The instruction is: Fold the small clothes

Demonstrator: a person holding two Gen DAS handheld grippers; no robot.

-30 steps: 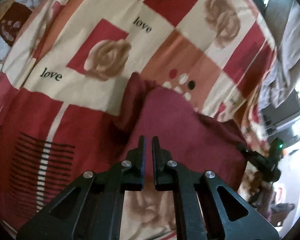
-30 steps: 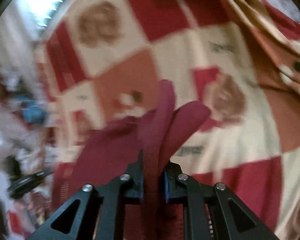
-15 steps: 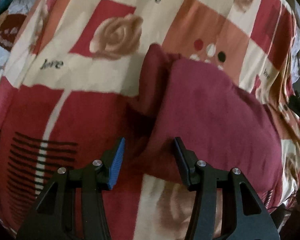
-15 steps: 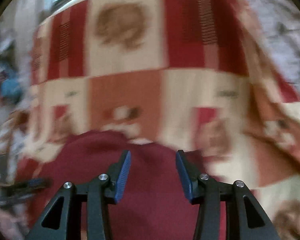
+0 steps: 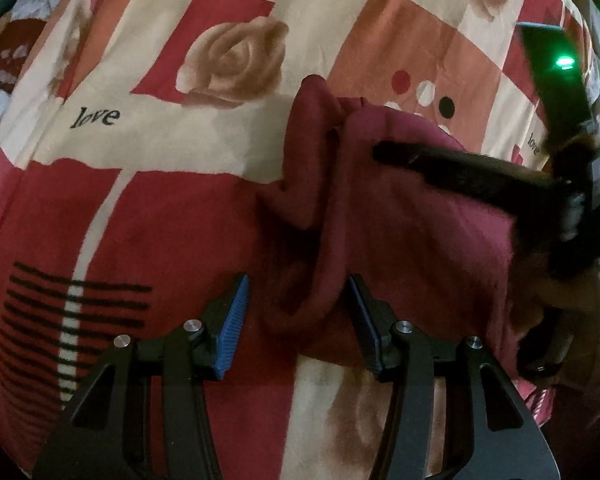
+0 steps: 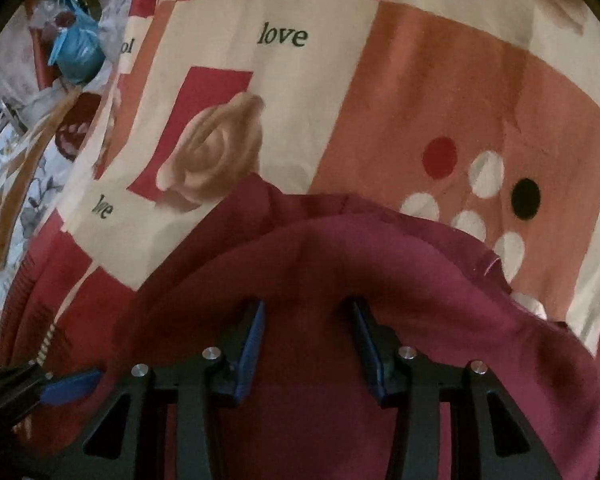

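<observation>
Right gripper (image 6: 306,336) moved over maroon garment (image 6: 340,280) | both just opened, empty | left gripper (image 5: 298,320) straddles fold | bedsheet (image 5: 180,140) beneath

So the whole surface is a bed under a patchwork bedsheet (image 5: 228,12): cream, red and salmon squares, tan roses, the word "love" printed here and there, plus a dotted patch and some black stripes near one edge. Past the sheet's left edge in the right wrist view there's clutter, including a blue bag (image 6: 76,54) and a grey floral cloth (image 6: 36,196). Lighting is dim and warm, edges fairly dark.
</observation>
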